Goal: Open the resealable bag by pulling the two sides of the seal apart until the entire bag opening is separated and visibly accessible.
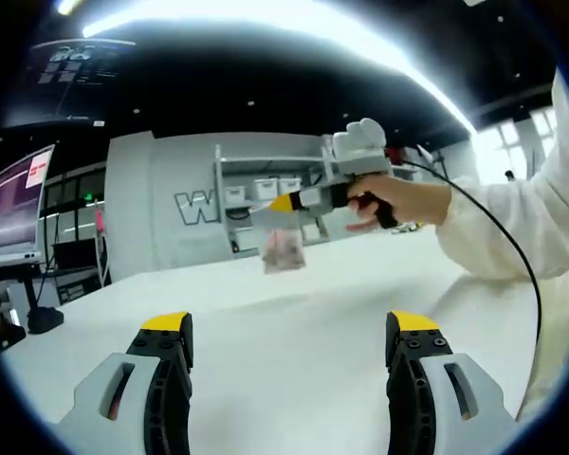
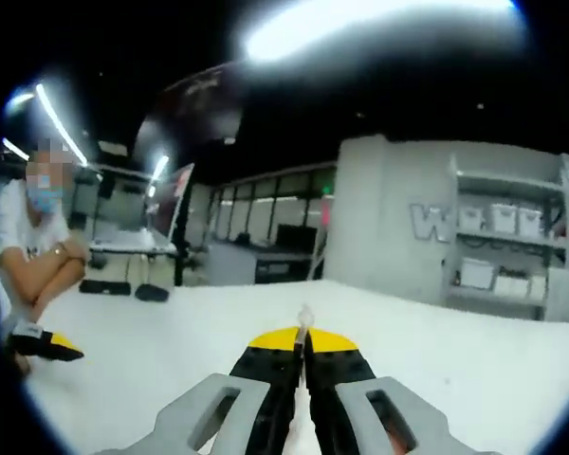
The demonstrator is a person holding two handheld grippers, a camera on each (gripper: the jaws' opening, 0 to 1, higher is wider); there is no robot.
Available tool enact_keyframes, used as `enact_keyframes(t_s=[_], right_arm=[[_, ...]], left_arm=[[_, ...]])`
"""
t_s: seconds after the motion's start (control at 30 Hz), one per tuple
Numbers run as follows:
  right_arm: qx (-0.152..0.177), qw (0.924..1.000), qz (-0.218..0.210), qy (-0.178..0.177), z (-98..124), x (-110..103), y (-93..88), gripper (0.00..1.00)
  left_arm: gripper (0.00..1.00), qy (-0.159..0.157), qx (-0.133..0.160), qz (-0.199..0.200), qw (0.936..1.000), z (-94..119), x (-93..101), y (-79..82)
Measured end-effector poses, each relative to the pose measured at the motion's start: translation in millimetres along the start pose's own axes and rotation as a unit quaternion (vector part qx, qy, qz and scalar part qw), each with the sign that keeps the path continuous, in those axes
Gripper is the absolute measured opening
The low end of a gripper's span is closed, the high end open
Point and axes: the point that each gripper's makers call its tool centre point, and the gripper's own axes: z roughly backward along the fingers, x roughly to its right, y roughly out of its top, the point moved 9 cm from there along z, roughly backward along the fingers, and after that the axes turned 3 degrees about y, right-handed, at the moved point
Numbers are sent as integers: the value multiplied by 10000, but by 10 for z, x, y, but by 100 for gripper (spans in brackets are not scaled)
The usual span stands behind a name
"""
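- Bag [image 1: 284,250] hangs in the air above the white tabletop [image 1: 294,322], at about 12 o'clock from the middle of the left gripper view, clamped at its top edge by the right claw [image 1: 266,208].
- Right claw: in its own view the two yellow-tipped jaws stand pressed together [image 2: 303,338], with a thin sliver of clear plastic, the bag's edge [image 2: 304,318], poking up between the tips.
- Left claw [image 1: 291,327]: jaws wide apart at 6 o'clock of its own view, holding nothing and touching nothing; bare tabletop shows between them.
- A hand [image 1: 398,201] in a white sleeve [image 1: 512,227] grips the right tool's handle at 2 o'clock in the left gripper view, with a black cable [image 1: 512,251] looping down from it.
- Hard to make out: the bag's contents are a pinkish blur, and whether its seal is parted cannot be told.
- In the right gripper view the body of the bag is hidden behind the closed jaws.
- Left gripper view adds a monitor [image 1: 19,201] at 9 o'clock and grey shelves [image 1: 266,194] with boxes behind the bag.
- Right gripper view adds a person [image 2: 33,256] seated at 9 o'clock, arms folded on the tabletop edge, cut off by the rim.
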Motion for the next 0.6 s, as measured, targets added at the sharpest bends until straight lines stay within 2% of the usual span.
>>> enact_keyframes(t_s=[0.13,0.37,0.5,0.6], right_arm=[[35,9995,-295,62,33,11,-22,0],[179,9938,-1065,250,113,-12,-71,0],[253,9904,-1326,289,182,23,-71,0],[259,9908,-1293,317,222,17,-64,0]], left_arm=[[82,-1,7,9,10000,2,1,3],[82,1,15,11,10000,4,2,9],[82,5,18,8,10000,2,1,11],[82,6,16,4,10000,0,0,11]])
